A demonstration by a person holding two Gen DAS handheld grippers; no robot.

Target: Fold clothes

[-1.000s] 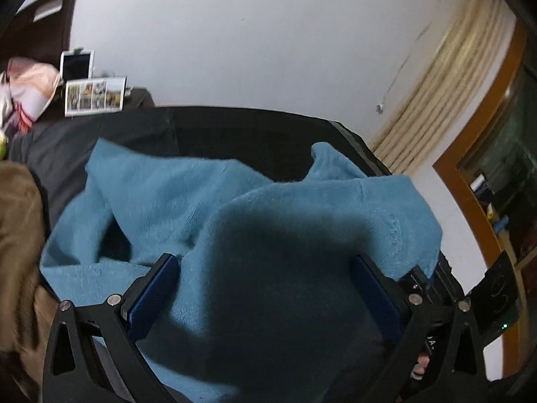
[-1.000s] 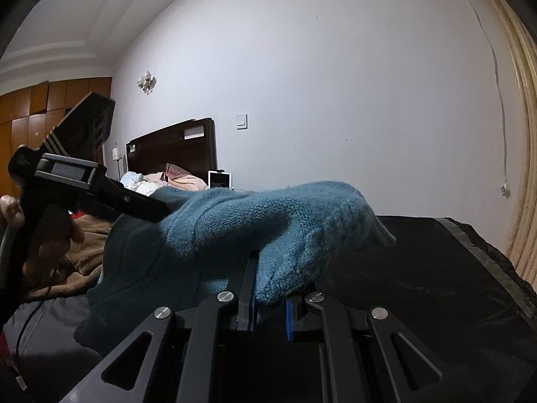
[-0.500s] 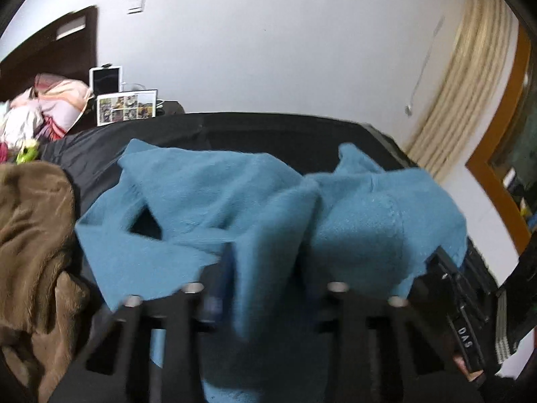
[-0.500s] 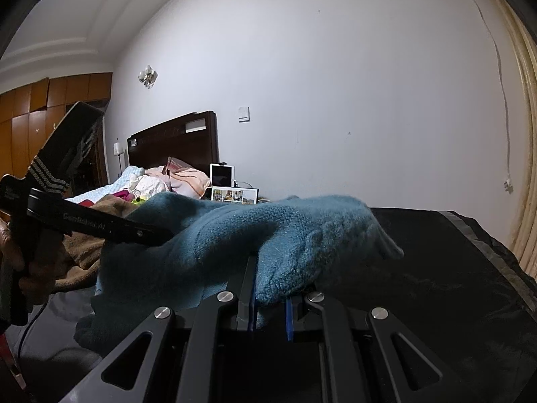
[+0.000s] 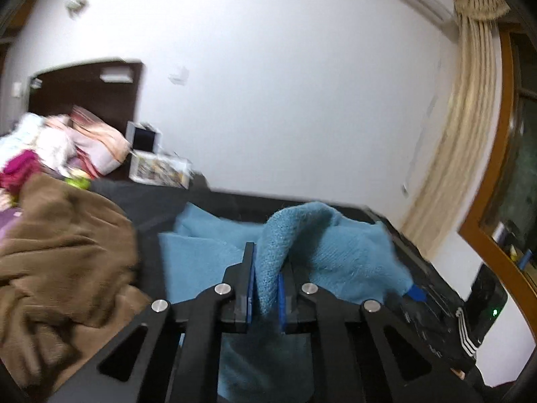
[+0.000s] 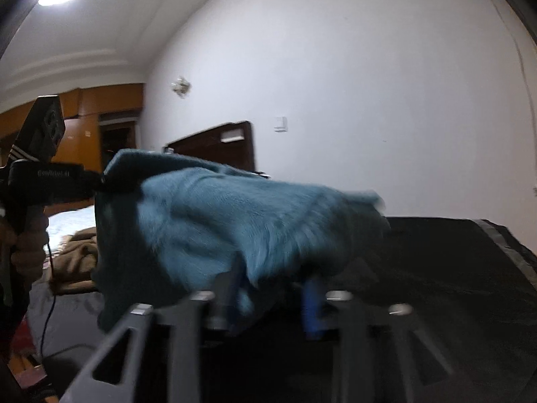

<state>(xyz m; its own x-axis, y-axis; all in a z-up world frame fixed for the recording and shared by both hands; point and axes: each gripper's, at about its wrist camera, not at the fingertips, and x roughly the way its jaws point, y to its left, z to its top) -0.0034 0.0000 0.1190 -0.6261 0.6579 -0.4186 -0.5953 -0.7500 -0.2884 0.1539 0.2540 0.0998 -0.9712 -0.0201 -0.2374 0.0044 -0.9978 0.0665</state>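
- Blue fleece garment (image 5: 335, 252), one piece only, lay across the black surface (image 5: 157, 208) in the lower centre of the left wrist view, bunched into a raised ridge.
- Left gripper (image 5: 266, 282) was closed on that ridge: its two blue-padded fingers (image 5: 250, 278) pinched a fold that rose between them and arched over to the right.
- In the right wrist view the same garment (image 6: 235, 221) hung lifted above the black surface (image 6: 436, 268), filling the middle of the frame, blurred by motion.
- Right gripper (image 6: 273, 299) stood with its two fingers apart; the blue pad (image 6: 312, 309) of one finger showed clear of the cloth, while the other finger sat against the drooping hem. Whether any cloth was still caught there could not be told through the blur.
- At the left edge of the right wrist view, the left gripper (image 6: 110, 181) showed from the side, biting the garment's upper left corner, with a person's hand (image 6: 20, 235) on its handle.
- One brown blanket (image 5: 60, 262) lay heaped at the lower left of the left wrist view, just beside the garment.
- One dark headboard (image 5: 87, 90) stood at the upper left, with a pile of pink and white bedding (image 5: 57, 147) below it.
- Two items stood beside that pile: a white tablet (image 5: 144, 139) and a photo frame (image 5: 161, 169).
- One cream curtain (image 5: 459, 127) hung at the right.
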